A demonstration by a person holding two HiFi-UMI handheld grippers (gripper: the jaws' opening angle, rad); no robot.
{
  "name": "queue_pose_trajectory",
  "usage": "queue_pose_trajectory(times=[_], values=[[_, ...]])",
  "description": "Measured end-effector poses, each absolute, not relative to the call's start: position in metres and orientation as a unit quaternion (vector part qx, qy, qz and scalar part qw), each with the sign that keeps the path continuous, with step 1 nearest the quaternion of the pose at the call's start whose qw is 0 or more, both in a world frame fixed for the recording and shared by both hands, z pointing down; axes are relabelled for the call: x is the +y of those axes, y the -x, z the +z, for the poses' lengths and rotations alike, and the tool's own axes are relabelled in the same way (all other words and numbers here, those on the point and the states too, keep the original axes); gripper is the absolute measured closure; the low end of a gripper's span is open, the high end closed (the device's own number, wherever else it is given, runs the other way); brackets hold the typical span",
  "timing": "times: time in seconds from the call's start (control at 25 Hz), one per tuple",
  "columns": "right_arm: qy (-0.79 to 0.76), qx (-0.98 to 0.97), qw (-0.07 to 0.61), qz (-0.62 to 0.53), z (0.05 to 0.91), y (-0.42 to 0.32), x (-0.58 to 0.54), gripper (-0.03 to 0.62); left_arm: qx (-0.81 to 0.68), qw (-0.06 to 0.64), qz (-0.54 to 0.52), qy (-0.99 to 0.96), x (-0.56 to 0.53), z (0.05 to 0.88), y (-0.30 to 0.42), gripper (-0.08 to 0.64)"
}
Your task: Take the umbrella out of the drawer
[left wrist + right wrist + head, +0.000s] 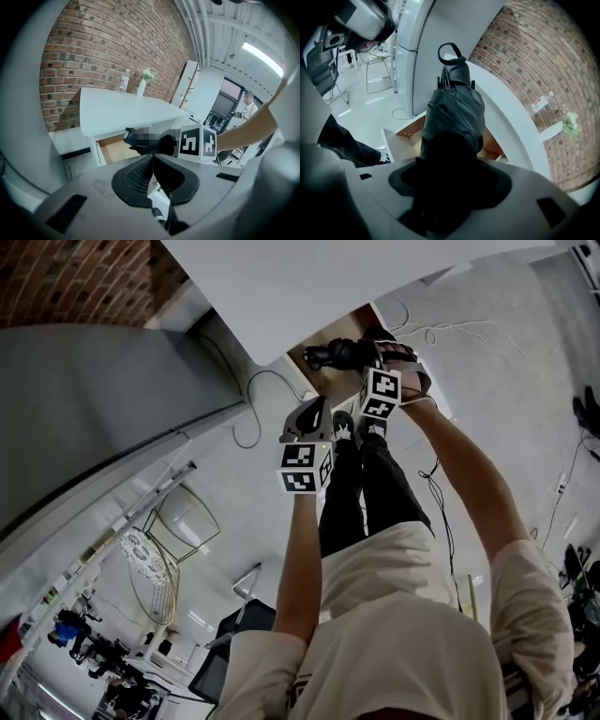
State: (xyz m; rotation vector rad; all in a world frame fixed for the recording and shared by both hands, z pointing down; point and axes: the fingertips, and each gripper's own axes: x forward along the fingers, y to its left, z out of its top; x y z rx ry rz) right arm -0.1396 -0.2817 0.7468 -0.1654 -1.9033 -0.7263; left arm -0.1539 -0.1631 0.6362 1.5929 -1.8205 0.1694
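Observation:
A black folded umbrella (336, 354) hangs in the air above the open wooden drawer (314, 379) under the white table (309, 287). My right gripper (375, 351) is shut on it. In the right gripper view the umbrella (454, 108) fills the jaws and its wrist loop points away from me, with the drawer (405, 136) below it. My left gripper (311, 418) hovers nearer to me, apart from the drawer. Its jaws are shut with nothing between them. From the left gripper (153, 155) I see the umbrella (145, 140) held beside the right gripper's marker cube (197, 143).
A bottle (123, 80) and a vase with flowers (142, 84) stand on the table by the brick wall (103, 42). Loose cables (246, 413) lie on the floor by the table leg. A wire chair (155, 563) stands to the left. A person (247, 107) stands far off.

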Motion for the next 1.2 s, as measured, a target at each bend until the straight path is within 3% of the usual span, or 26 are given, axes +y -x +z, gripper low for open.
queue_pose_trajectory(times=[0.52,1.2], values=[[0.014,-0.846,0.492,-0.206,0.653,0.092,-0.261,0.265,-0.719,0.329,0.064,-0.608,-0.16,0.553,0.144,0.549],[-0.075,-0.944,0.305,0.101,0.498,0.085,-0.275,0.264,-0.722,0.288,0.043,-0.628,-0.195,0.486,0.147,0.549]])
